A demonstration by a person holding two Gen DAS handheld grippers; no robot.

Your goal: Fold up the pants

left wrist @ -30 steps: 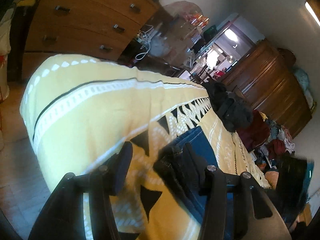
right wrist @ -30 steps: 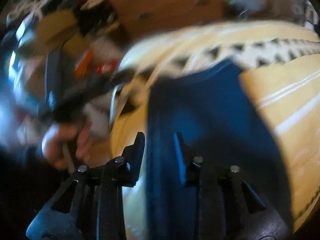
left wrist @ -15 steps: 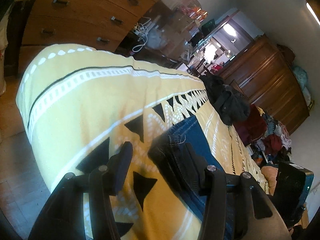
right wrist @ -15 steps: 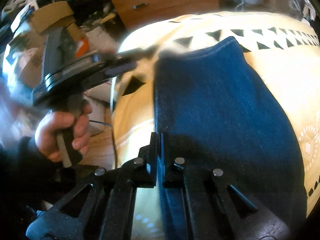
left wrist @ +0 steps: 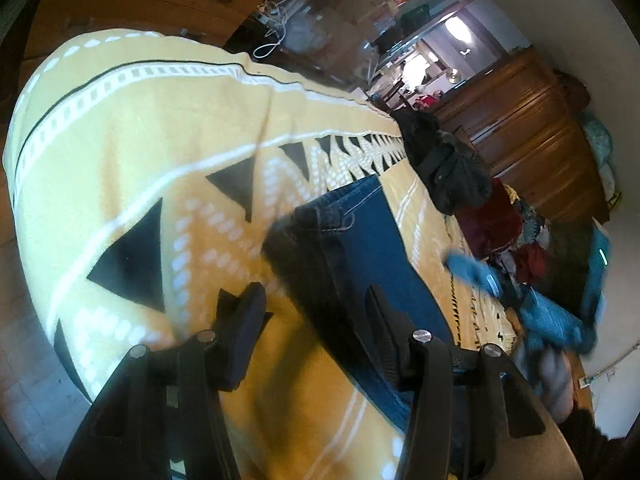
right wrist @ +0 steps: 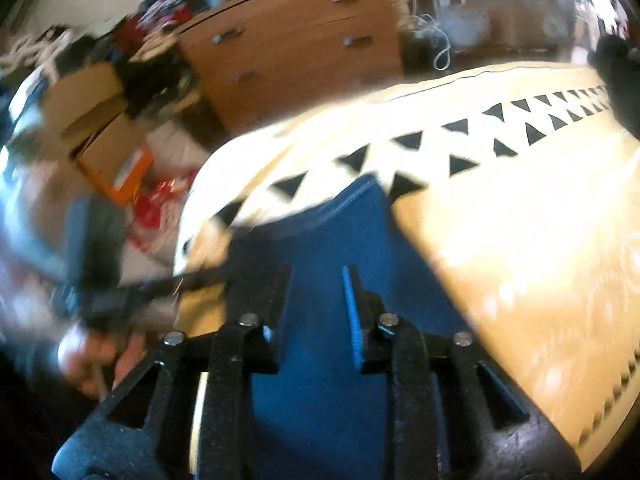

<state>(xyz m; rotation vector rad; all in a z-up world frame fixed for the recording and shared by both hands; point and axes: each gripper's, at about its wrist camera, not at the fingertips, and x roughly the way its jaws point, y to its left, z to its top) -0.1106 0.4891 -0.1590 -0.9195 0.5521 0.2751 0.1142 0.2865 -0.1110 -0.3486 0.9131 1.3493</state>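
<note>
While the blue pants (left wrist: pixel 372 236) lay folded on the yellow patterned blanket (left wrist: pixel 120 152), near its row of black triangles, the left gripper (left wrist: pixel 312 316) was held wide open over their dark edge, with nothing gripped. The right gripper (right wrist: pixel 316 296) was likewise seen open above the denim, its jaws parted and empty.

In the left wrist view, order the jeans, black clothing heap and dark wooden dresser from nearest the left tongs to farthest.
1. jeans, just ahead of the left tongs, on the yellow blanket.
2. black clothing heap, farther along, right.
3. dark wooden dresser, beyond the bed, upper right.
</note>
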